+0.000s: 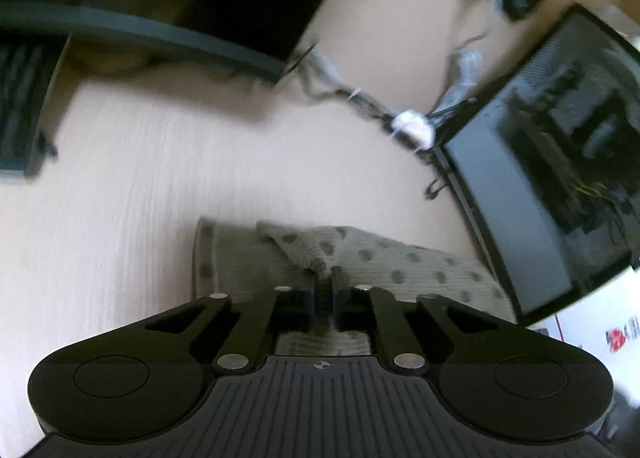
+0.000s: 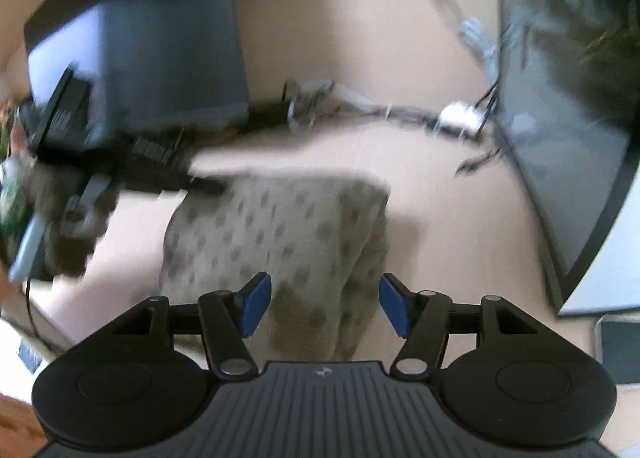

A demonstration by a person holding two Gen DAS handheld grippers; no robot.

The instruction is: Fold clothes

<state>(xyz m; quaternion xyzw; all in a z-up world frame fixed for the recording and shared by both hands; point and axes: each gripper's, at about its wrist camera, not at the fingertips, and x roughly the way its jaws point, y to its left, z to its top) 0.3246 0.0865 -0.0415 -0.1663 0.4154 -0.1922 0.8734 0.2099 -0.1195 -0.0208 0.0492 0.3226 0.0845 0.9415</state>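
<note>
A beige ribbed garment with grey dots (image 1: 384, 258) lies bunched on the pale wooden table (image 1: 140, 198). My left gripper (image 1: 325, 278) is shut on a raised fold of it, and the cloth peaks at the fingertips. In the right wrist view the same dotted garment (image 2: 280, 226) is spread out, blurred by motion, and runs back under my gripper. There my right gripper (image 2: 325, 298) is open just above its near part, blue pads (image 2: 256, 304) wide apart and holding nothing. At the left edge, blurred, is my other gripper.
A black monitor (image 1: 552, 186) stands on the right, a second dark screen (image 2: 132, 42) on the left. A white plug and cables (image 1: 414, 128) lie between them at the back. A black keyboard (image 1: 20, 106) is at the far left.
</note>
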